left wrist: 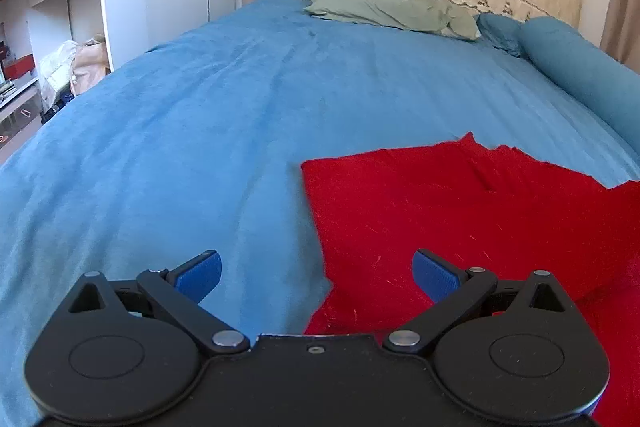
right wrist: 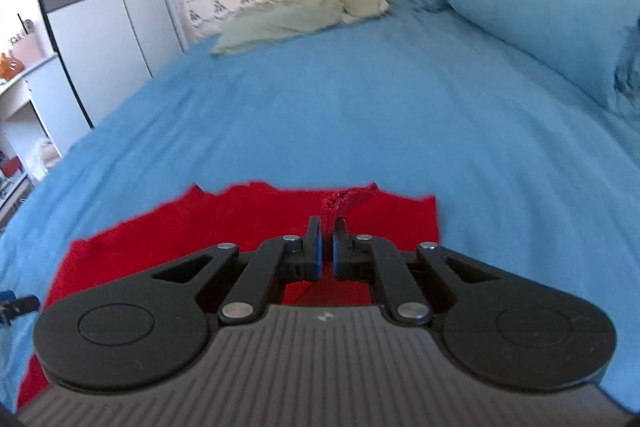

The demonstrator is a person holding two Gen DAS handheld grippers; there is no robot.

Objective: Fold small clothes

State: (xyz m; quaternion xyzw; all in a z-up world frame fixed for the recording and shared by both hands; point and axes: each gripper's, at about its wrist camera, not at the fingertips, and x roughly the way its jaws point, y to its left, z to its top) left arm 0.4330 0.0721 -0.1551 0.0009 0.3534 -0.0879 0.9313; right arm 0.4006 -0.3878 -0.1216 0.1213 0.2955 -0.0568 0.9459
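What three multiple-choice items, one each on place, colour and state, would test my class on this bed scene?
1. Where does the red knitted garment lie?
A. on the blue bedspread
B. on a shelf
C. on the floor

2. What colour is the flat pillow by the headboard?
A. yellow
B. pale green
C. black

3. How are the right tongs?
A. wide open
B. out of view
C. shut on a fold of the garment

Key: 1 A, blue fabric surrounds it; 2 B, its cover is green; 3 C, red cloth sits pinched between the pads.
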